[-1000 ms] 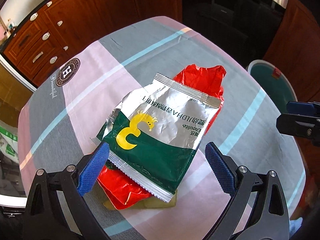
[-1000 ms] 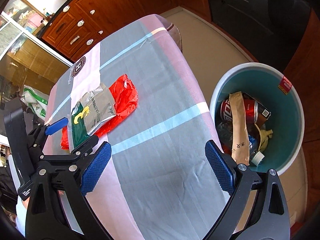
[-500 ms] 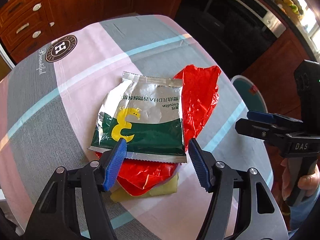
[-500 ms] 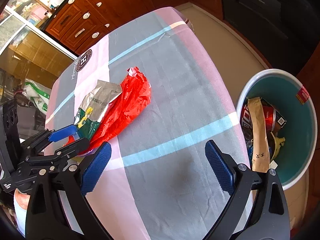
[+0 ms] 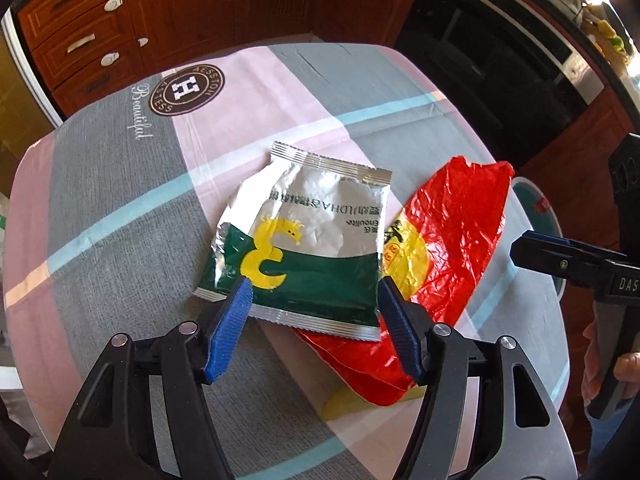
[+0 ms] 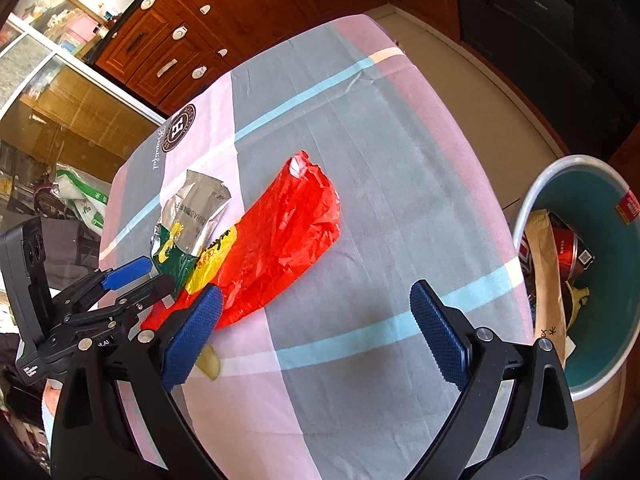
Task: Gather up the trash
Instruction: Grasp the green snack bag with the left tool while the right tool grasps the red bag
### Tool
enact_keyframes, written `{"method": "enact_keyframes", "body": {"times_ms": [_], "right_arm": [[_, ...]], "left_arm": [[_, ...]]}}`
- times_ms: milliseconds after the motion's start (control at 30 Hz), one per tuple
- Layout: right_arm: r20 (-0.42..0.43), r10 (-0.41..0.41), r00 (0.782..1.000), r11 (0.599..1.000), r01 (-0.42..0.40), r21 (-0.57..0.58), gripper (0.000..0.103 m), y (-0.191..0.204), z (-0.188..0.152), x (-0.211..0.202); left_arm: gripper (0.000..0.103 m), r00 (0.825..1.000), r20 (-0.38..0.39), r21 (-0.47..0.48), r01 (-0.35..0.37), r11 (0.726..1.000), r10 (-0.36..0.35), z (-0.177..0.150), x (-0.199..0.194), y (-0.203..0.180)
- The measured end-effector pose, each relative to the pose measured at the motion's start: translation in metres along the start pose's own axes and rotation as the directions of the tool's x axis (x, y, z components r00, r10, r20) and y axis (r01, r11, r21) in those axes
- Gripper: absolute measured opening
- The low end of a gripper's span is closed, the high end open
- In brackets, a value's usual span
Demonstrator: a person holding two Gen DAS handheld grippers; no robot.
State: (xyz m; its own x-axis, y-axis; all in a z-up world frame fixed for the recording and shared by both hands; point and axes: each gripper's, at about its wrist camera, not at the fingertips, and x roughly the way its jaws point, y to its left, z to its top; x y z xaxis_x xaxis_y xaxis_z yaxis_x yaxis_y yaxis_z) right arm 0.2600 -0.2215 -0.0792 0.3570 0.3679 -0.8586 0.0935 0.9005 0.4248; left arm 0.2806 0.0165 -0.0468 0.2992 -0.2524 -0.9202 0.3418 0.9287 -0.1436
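You had your left gripper (image 5: 314,304) low over the desk (image 5: 120,200), its jaws parted and straddling the near edge of the silver-and-green snack bag (image 5: 304,240) at the centre of the left wrist frame. Those jaws had just narrowed and then eased out a little; the bag sat between them, but I could not see the pads pressing it, so it was not yet gripped. The bag lay on top of a crumpled red wrapper (image 5: 448,240), which spread toward the right of the frame, and a yellowish scrap (image 5: 340,404) peeked from under the wrapper's near end.

Your right gripper (image 6: 316,320) hung over the cloth with its jaws spread wide and nothing in them. At the right edge of its frame stood the teal bin (image 6: 600,340), beside the desk, already holding a can, a brown paper bag and other refuse.

So, as I judged it, part of the collecting was done, and three pieces remained on the desk.
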Motion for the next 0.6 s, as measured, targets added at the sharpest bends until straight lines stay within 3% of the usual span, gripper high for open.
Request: {"method": "enact_keyframes", "body": {"times_ms": [33, 167, 333, 367, 467, 500, 533, 567, 600], "right_arm": [[-0.004, 0.009, 1.0, 1.0, -0.009, 0.001, 0.091, 0.002, 0.002, 0.004], [-0.024, 0.047, 0.999, 0.999, -0.047, 0.01, 0.091, 0.011, 0.008, 0.02], [0.013, 0.044, 0.999, 0.998, -0.044, -0.036, 0.091, 0.029, 0.01, 0.031], [0.025, 0.038, 0.999, 0.998, -0.036, -0.054, 0.088, 0.034, 0.011, 0.032], [0.021, 0.039, 0.999, 0.996, -0.037, -0.08, 0.065, 0.044, 0.012, 0.04], [0.014, 0.043, 0.999, 0.996, -0.042, -0.081, 0.057, 0.047, 0.013, 0.043], [0.013, 0.041, 0.999, 0.996, -0.04, -0.084, 0.055, 0.05, 0.013, 0.045], [0.022, 0.041, 0.999, 0.995, -0.039, -0.092, 0.049, 0.052, 0.013, 0.046], [0.016, 0.048, 0.999, 0.994, -0.047, -0.095, 0.04, 0.055, 0.014, 0.047]], "left_arm": [[0.074, 1.0, 0.008, -0.001, -0.003, 1.0, 0.003, 0.001, -0.001, 0.005], [0.076, 0.999, 0.008, 0.021, -0.037, 0.999, 0.037, 0.01, 0.003, 0.021], [0.079, 0.998, -0.048, 0.05, -0.044, 0.998, 0.046, 0.013, 0.026, 0.033], [0.08, 0.998, -0.029, 0.067, -0.044, 0.997, 0.046, 0.012, 0.026, 0.031], [0.08, 0.999, -0.007, 0.093, -0.031, 0.995, 0.032, 0.009, 0.027, 0.021], [0.075, 1.0, 0.005, 0.106, -0.032, 0.994, 0.031, 0.007, 0.027, 0.017], [0.06, 0.999, 0.02, 0.125, -0.032, 0.992, 0.029, 0.005, 0.025, 0.012], [0.035, 0.999, 0.029, 0.139, -0.033, 0.99, 0.029, 0.003, 0.023, 0.007], [0.021, 0.999, 0.028, 0.147, -0.032, 0.989, 0.028, 0.002, 0.023, 0.004]]}}
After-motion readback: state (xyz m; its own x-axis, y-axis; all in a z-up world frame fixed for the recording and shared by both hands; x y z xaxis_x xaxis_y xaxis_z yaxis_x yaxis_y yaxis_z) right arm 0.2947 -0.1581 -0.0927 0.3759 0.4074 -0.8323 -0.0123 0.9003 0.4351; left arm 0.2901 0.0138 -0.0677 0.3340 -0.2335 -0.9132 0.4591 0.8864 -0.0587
